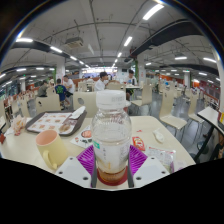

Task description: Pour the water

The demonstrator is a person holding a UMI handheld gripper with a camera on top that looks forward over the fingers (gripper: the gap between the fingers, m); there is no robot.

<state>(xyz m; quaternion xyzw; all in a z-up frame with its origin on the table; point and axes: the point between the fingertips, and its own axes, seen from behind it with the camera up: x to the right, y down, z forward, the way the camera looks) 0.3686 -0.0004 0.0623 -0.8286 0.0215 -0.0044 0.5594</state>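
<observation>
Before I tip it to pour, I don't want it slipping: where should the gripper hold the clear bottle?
Hold the clear bottle around its straight middle, well below the white cap, coming in level from the near side as the gripper already does. It stands upright between the fingers, and its round walls suit the pads. The yellow cup sits beside it.

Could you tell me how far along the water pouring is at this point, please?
Done: the gripper has closed on the bottle, both fingers pressing its sides. In hand: the bottle is held upright, cap on, above the table. Left: tilting it over the cup beside it; no water is flowing yet, and the cup's contents aren't visible.
</observation>
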